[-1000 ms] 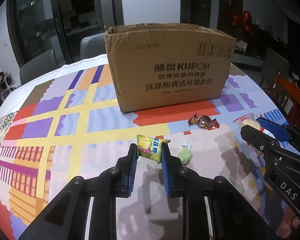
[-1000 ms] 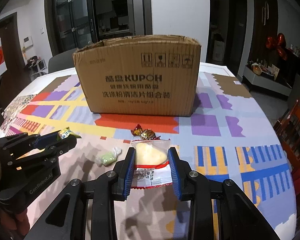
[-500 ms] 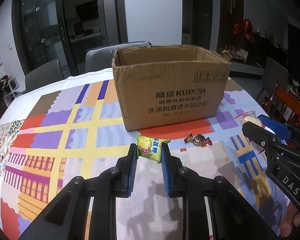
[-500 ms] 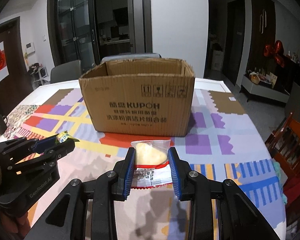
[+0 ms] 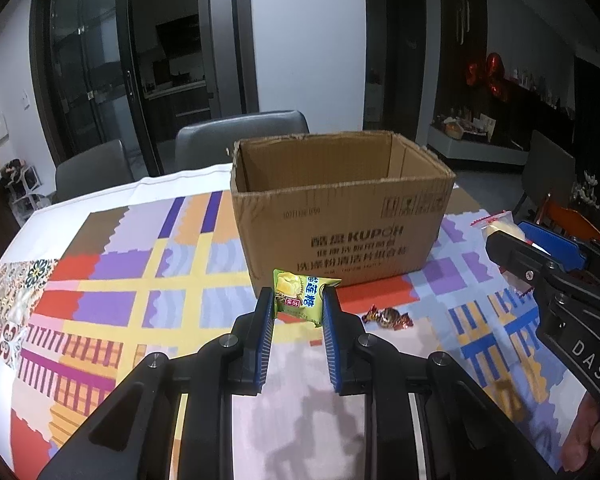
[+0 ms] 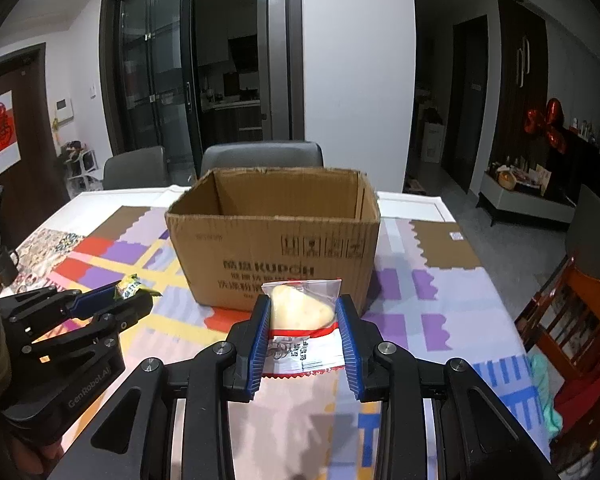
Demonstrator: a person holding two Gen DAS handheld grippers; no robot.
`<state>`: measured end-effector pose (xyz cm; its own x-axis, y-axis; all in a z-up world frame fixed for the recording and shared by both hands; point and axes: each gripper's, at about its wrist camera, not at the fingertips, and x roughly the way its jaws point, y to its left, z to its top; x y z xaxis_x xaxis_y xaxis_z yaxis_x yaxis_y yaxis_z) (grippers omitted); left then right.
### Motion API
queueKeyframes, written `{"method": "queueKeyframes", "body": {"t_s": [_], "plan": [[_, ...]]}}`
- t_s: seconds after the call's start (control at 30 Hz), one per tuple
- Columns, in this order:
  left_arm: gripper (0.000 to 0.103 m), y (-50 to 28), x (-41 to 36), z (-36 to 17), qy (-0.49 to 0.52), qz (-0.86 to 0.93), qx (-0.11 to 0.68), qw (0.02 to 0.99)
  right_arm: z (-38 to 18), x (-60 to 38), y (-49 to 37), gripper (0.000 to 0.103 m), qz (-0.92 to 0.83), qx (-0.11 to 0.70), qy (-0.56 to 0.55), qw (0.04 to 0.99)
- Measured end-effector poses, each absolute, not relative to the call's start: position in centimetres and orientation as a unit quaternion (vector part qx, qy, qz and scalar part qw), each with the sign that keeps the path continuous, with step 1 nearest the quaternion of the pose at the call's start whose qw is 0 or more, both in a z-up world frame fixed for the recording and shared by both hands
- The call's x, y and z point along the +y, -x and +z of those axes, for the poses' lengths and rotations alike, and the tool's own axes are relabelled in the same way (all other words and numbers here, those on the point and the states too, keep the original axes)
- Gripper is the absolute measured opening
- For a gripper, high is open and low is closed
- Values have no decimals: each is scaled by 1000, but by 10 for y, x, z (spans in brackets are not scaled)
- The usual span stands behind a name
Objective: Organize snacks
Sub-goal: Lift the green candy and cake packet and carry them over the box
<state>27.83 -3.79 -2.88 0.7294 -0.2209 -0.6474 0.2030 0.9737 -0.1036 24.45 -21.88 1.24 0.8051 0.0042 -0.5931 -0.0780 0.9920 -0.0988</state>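
Observation:
My left gripper [image 5: 297,304] is shut on a green durian candy packet [image 5: 300,297], held in the air in front of an open cardboard box [image 5: 340,216]. My right gripper [image 6: 303,312] is shut on a clear bag with a pale yellow pastry [image 6: 300,308] and a red and white label, also raised before the cardboard box [image 6: 276,240]. The box's top is open and what shows of its inside is bare. In the left wrist view the right gripper [image 5: 532,240] comes in from the right with its pastry bag [image 5: 500,226]. In the right wrist view the left gripper [image 6: 128,292] shows at the left with the candy [image 6: 129,285].
A brown and red wrapped candy [image 5: 388,317] lies on the patchwork tablecloth [image 5: 112,292] in front of the box. Grey chairs [image 5: 240,136] stand behind the table and an orange wooden chair [image 6: 572,312] at its right side.
Both grippers have risen with their snacks, so the box's open top and inside now show. The small green candy on the cloth has dropped out of view.

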Motion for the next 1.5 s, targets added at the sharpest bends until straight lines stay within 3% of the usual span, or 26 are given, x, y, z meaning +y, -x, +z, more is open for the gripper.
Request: {"method": "queueKeyframes", "body": {"t_s": [0.9, 1.5], "plan": [[24, -329, -42, 30, 21, -112, 310, 944, 68, -221, -292, 34, 29, 272, 73, 959], [24, -378, -47, 40, 16, -119, 303, 945, 76, -221, -343, 34, 29, 269, 79, 959]]}}
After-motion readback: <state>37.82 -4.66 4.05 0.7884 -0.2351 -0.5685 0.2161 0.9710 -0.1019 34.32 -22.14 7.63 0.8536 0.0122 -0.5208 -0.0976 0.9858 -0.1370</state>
